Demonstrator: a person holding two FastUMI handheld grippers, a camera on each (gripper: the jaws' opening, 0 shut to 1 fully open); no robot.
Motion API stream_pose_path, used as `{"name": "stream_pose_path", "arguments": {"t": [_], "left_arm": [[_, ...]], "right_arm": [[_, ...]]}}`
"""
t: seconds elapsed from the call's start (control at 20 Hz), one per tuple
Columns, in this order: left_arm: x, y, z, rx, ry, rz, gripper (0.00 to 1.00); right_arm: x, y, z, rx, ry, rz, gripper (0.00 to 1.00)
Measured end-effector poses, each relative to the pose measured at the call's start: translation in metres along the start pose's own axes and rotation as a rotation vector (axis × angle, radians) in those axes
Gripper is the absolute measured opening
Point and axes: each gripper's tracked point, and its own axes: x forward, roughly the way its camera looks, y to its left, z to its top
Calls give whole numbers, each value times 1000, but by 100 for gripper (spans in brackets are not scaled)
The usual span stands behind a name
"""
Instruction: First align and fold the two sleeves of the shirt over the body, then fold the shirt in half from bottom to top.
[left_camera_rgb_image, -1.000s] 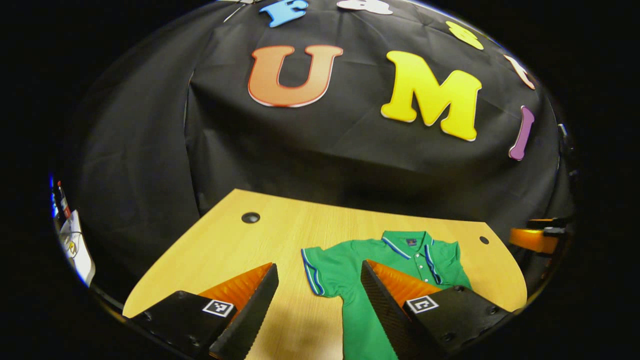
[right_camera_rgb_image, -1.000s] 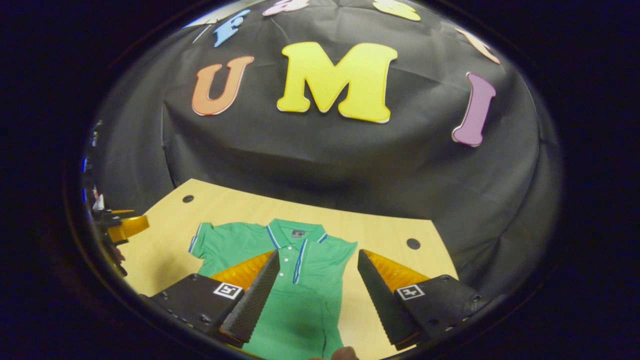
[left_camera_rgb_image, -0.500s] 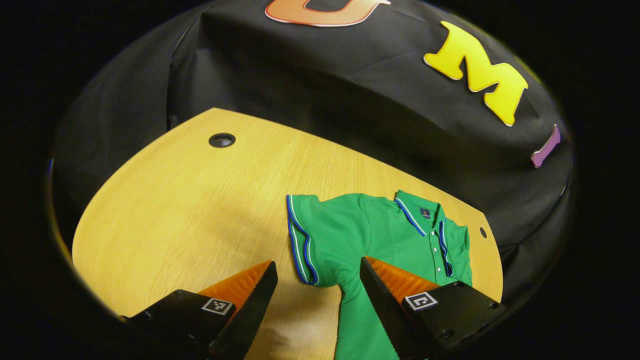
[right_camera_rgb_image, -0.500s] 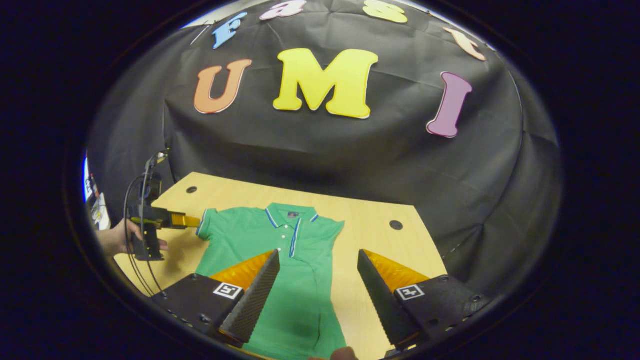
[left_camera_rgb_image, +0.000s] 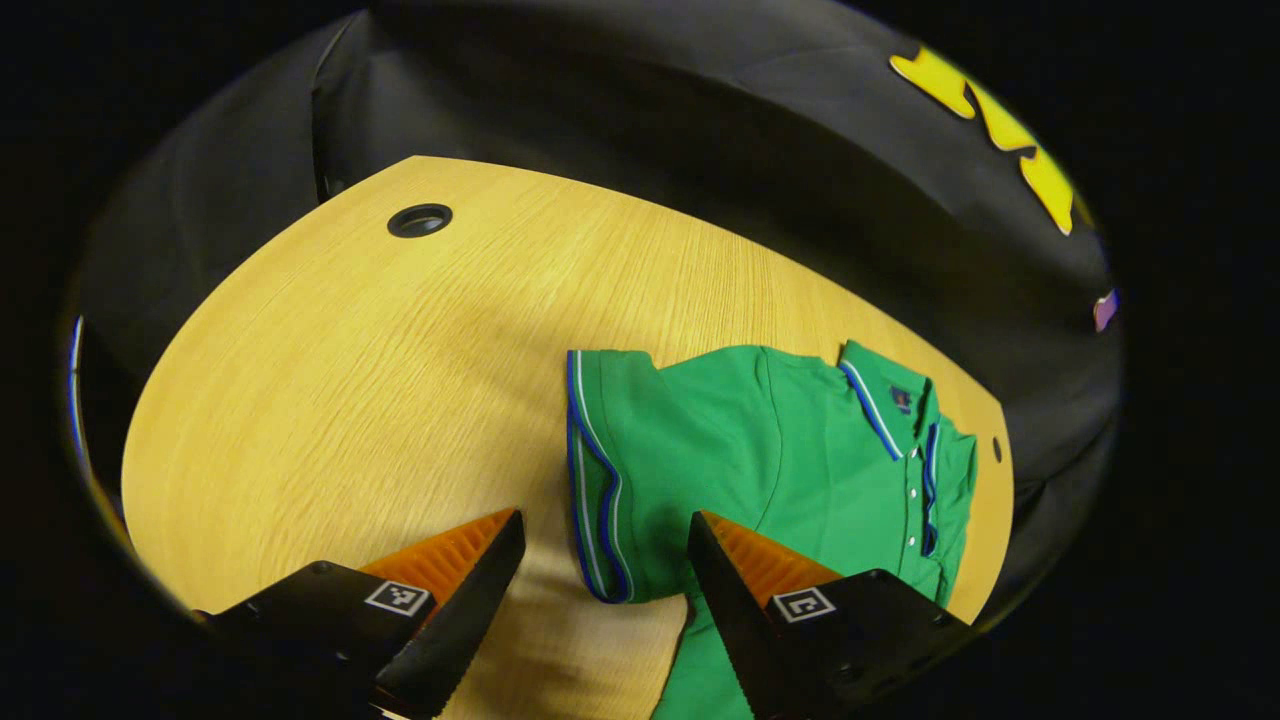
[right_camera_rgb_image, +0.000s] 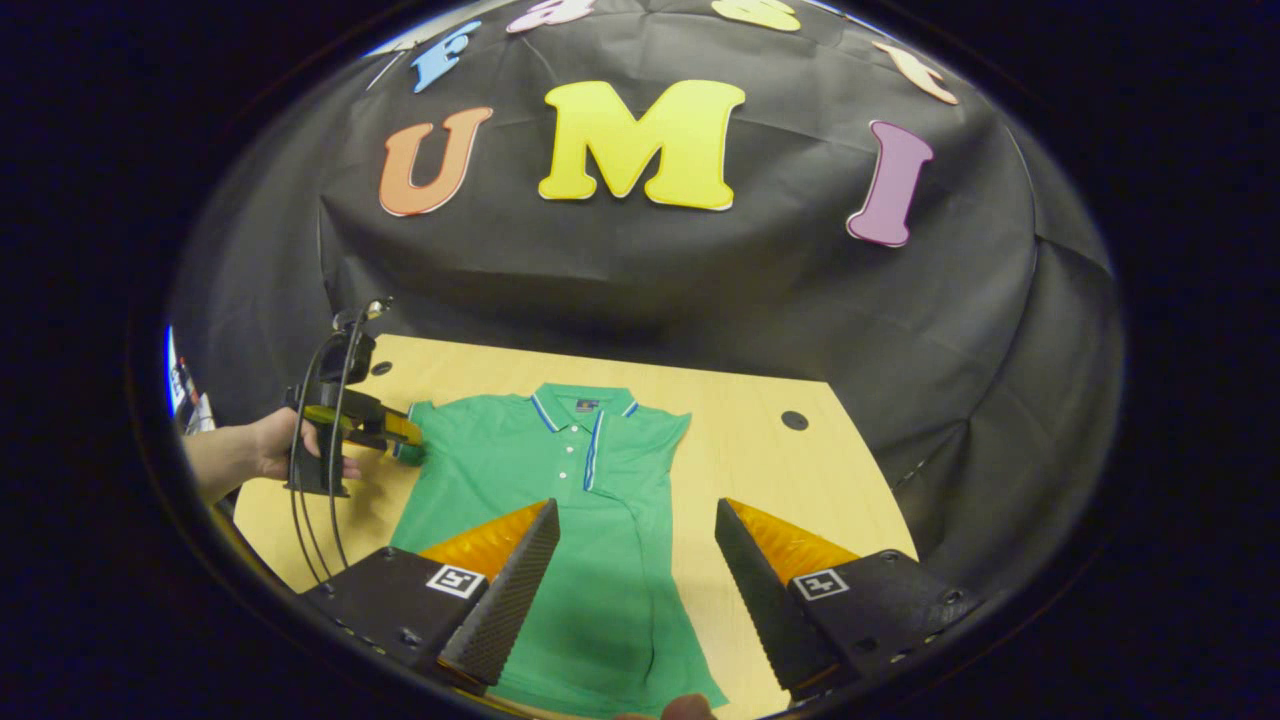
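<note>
A green polo shirt (right_camera_rgb_image: 560, 470) lies flat on the wooden table (right_camera_rgb_image: 780, 470), collar toward the wall. Its left sleeve (left_camera_rgb_image: 600, 470), with a blue and white striped cuff, is spread out sideways. The right side of the shirt (right_camera_rgb_image: 680, 430) ends in a straight folded edge. My left gripper (left_camera_rgb_image: 605, 522) is open, low over the table, with the cuff's edge between its fingers. In the right gripper view the left gripper (right_camera_rgb_image: 385, 430) sits at that sleeve, held by a hand (right_camera_rgb_image: 250, 455). My right gripper (right_camera_rgb_image: 635, 508) hangs open above the shirt's lower right part, holding nothing.
Round cable holes are set in the table (left_camera_rgb_image: 330, 400) at the far left (left_camera_rgb_image: 420, 219) and far right (right_camera_rgb_image: 794, 420). Bare wood stretches left of the shirt. Cables (right_camera_rgb_image: 315, 480) hang from the left gripper. The black booth wall stands behind the table.
My left gripper has moved forward and down until the left sleeve's cuff lies between its fingers. The right gripper has stayed open over the shirt, drawing back slightly.
</note>
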Motion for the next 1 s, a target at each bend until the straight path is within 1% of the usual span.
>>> {"name": "stream_pose_path", "arguments": {"t": [0.1, 0.15, 0.2, 0.25, 0.3, 0.35, 0.4, 0.45, 0.5, 0.55, 0.65, 0.75, 0.85, 0.9, 1.0], "left_arm": [[2, 2, -4, 56, 43, 57, 100], [3, 4, -6, 84, 61, 78, 94], [3, 6, -6, 105, 76, 96, 90], [2, 4, -5, 116, 81, 94, 81], [4, 0, -5, 122, 84, 88, 77], [6, -3, -5, 126, 85, 84, 42], [5, -5, -5, 130, 88, 79, 52], [5, -8, -4, 131, 87, 70, 41], [5, -10, -4, 126, 84, 62, 35], [5, -13, -4, 119, 82, 53, 21], [1, -18, -2, 100, 66, 31, 11], [-8, -20, 10, 100, 16, 26, 10], [-22, -27, 21, 123, -35, 23, 8], [-28, -34, 25, 141, -52, 17, 9], [-37, -47, 33, 186, -79, 5, 8]], "right_arm": [[2, -1, -4, 7, 14, -2, 96], [2, -2, -4, 16, 14, -3, 96], [2, -4, -4, 29, 12, -4, 96], [3, -6, -7, 42, 14, -4, 96], [4, -9, -8, 51, 17, -8, 96], [1, -13, -10, 58, 19, -12, 96], [0, -17, -11, 64, 20, -14, 95], [0, -18, -12, 69, 20, -13, 95], [-1, -20, -12, 69, 18, -12, 96], [-1, -22, -13, 68, 14, -15, 96], [-3, -24, -11, 68, 4, -16, 96], [-8, -26, -8, 63, -11, -16, 95], [-11, -27, -6, 58, -23, -18, 97], [-12, -29, -6, 63, -25, -17, 95], [-14, -30, -8, 76, -31, -13, 96]]}}
